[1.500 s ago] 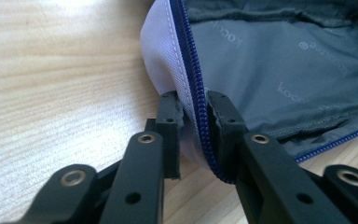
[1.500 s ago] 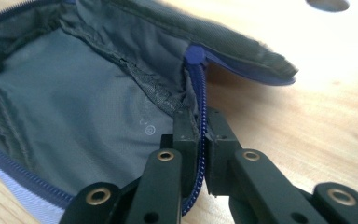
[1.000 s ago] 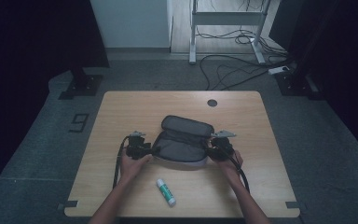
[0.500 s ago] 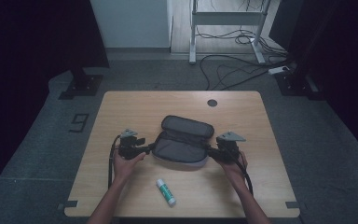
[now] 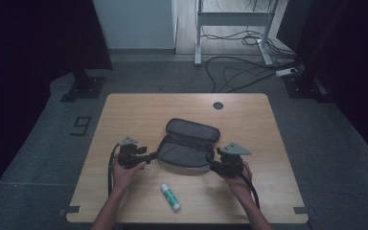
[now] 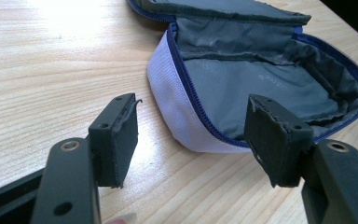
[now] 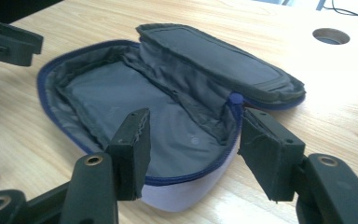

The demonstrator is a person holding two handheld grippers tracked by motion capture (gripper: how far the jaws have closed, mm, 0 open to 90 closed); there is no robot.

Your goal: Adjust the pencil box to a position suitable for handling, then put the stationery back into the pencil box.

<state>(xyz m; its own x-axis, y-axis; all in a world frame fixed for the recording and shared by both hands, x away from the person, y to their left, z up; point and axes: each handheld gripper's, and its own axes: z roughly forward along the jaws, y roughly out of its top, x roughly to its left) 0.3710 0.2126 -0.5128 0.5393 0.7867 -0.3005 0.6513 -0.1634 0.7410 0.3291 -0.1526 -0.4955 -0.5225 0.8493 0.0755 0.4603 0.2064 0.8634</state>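
Note:
A grey zip pouch [image 5: 186, 149] lies unzipped at mid-table, its lid [image 5: 192, 128] folded back, and its grey lining [image 6: 261, 79] holds nothing that I can see. My left gripper [image 5: 149, 155] is open at the pouch's left end. In the left gripper view that gripper [image 6: 191, 116] has the white end wall [image 6: 172, 107] between its spread jaws. My right gripper [image 5: 214, 166] is open at the right end. In the right gripper view that gripper [image 7: 196, 123] straddles the blue zip rim [image 7: 186, 179], and the zip pull [image 7: 235, 99] sits just beyond its right jaw.
A white and green glue stick [image 5: 170, 197] lies on the wooden table [image 5: 139, 110] near the front edge, between the person's forearms. A round cable hole [image 5: 218, 105] is at the back. The left gripper's jaw [image 7: 9, 39] shows beyond the pouch in the right gripper view.
Both grippers have drawn slightly outward from the pouch's ends over the last second. The pouch and the glue stick have stayed put.

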